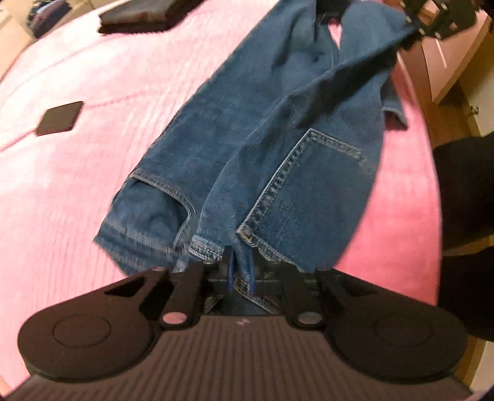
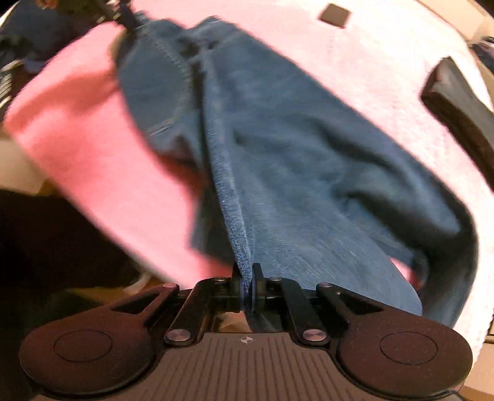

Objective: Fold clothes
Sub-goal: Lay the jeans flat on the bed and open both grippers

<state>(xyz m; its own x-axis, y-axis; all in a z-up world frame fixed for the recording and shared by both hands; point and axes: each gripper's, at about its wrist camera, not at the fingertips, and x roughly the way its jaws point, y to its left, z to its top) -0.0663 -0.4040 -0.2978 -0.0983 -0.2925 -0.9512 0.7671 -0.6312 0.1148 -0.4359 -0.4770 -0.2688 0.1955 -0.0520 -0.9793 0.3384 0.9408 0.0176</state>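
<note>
A pair of blue jeans (image 1: 253, 129) is stretched above a pink bedspread (image 1: 92, 172). My left gripper (image 1: 240, 265) is shut on the waistband end, beside a back pocket (image 1: 311, 188). My right gripper (image 2: 247, 279) is shut on a folded edge of the jeans (image 2: 278, 154) at the other end. In the left wrist view the right gripper (image 1: 416, 27) shows at the top right, holding the denim. In the right wrist view the left gripper (image 2: 123, 18) shows at the top left. The cloth hangs slack between them. Both views are blurred.
A folded dark garment (image 1: 136, 15) lies at the far edge of the bed, also in the right wrist view (image 2: 460, 105). A small black square (image 1: 60, 117) lies on the bedspread (image 2: 386, 61). Wooden furniture (image 1: 447, 61) stands beyond the bed's right edge. A dark sleeve (image 1: 466, 200) is at right.
</note>
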